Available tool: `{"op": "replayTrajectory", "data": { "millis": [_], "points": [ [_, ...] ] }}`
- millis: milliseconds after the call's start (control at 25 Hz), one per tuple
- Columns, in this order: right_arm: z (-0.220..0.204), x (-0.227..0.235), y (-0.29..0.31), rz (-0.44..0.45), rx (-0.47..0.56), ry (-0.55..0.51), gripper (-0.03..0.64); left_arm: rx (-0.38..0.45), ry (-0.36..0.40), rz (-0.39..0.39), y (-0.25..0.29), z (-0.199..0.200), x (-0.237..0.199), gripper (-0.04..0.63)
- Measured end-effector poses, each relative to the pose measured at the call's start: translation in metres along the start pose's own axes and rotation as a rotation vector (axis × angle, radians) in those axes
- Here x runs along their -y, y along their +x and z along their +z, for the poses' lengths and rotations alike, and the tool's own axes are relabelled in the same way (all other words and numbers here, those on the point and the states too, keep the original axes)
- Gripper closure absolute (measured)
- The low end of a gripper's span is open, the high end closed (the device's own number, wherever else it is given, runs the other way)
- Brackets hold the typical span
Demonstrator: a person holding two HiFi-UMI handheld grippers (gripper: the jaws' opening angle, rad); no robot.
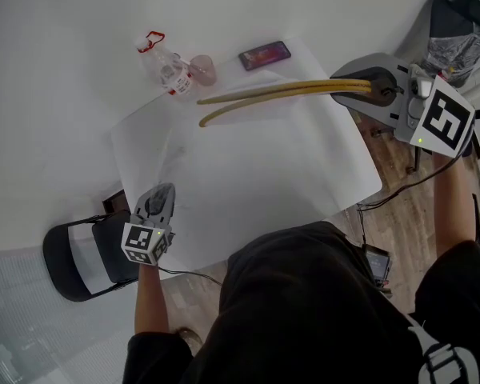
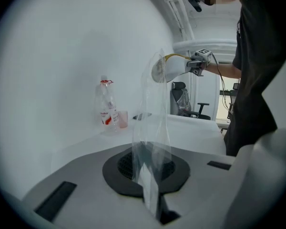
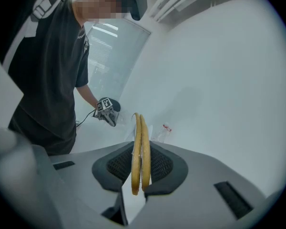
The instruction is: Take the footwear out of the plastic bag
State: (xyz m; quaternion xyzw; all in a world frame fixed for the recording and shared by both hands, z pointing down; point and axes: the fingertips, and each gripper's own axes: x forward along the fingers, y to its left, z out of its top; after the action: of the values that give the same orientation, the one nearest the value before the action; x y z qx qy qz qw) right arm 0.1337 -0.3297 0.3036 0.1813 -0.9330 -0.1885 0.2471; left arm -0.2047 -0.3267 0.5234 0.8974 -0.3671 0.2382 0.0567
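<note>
Your left claw (image 1: 158,201), lower left, is pressed together on the clear plastic bag (image 2: 155,128), anchoring it. Your right claw (image 1: 366,88), upper right, pinches the yellow footwear (image 1: 280,92) by one end above the counter (image 1: 304,174), likely so the pair slides free.

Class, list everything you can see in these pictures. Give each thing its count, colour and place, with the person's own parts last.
slippers: two, yellow-edged, pressed flat together, held above the table
plastic bag: one, clear, rising from the left jaws towards the slippers
water bottle: one, clear with red label, far side of table
cup: one, pink, beside the bottle
phone: one, dark, far side of table
table: one, white
folding chair: one, black, left of table
office chair: one, dark, far right
person: one, black shirt
left gripper: grey, shut on bag
right gripper: grey, shut on slippers
</note>
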Motion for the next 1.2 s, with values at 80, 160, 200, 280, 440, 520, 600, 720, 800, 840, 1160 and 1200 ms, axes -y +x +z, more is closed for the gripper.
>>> {"op": "replayTrajectory", "data": {
  "millis": [80,160,200,280,440,520,600,720,800,840,1160,1200],
  "points": [
    [0.005,0.007,-0.007,-0.064,0.054,0.018,0.548,0.02,-0.007,0.023,-0.001,0.01,-0.003,0.574],
    [0.011,0.014,-0.014,-0.129,0.119,0.038,0.548,0.034,-0.002,0.049,-0.003,0.023,-0.005,0.574],
    [0.014,0.016,-0.017,-0.16,0.151,0.052,0.548,0.042,0.003,0.065,-0.003,0.03,-0.006,0.574],
    [0.018,0.019,-0.024,-0.217,0.202,0.079,0.548,0.055,0.009,0.108,-0.005,0.044,-0.008,0.574],
    [0.018,0.019,-0.037,-0.323,0.283,0.131,0.548,0.112,-0.022,0.202,-0.009,0.073,-0.012,0.574],
    [0.012,0.018,-0.045,-0.372,0.328,0.174,0.548,0.142,-0.059,0.24,-0.011,0.083,-0.011,0.574],
    [0.005,0.019,-0.052,-0.438,0.376,0.234,0.548,0.161,-0.092,0.261,-0.013,0.09,-0.009,0.574],
    [-0.006,0.018,-0.06,-0.539,0.429,0.318,0.548,0.175,-0.099,0.269,-0.013,0.097,-0.005,0.574],
    [-0.013,0.015,-0.062,-0.583,0.446,0.357,0.548,0.178,-0.093,0.278,-0.014,0.102,-0.003,0.574],
    [-0.016,0.013,-0.063,-0.599,0.45,0.373,0.548,0.178,-0.09,0.283,-0.014,0.104,-0.002,0.574],
    [-0.025,0.008,-0.059,-0.632,0.463,0.418,0.548,0.186,-0.083,0.29,-0.013,0.116,0.002,0.574],
    [-0.025,0.009,-0.06,-0.635,0.466,0.418,0.548,0.187,-0.084,0.29,-0.013,0.116,0.003,0.574]
  ]
}}
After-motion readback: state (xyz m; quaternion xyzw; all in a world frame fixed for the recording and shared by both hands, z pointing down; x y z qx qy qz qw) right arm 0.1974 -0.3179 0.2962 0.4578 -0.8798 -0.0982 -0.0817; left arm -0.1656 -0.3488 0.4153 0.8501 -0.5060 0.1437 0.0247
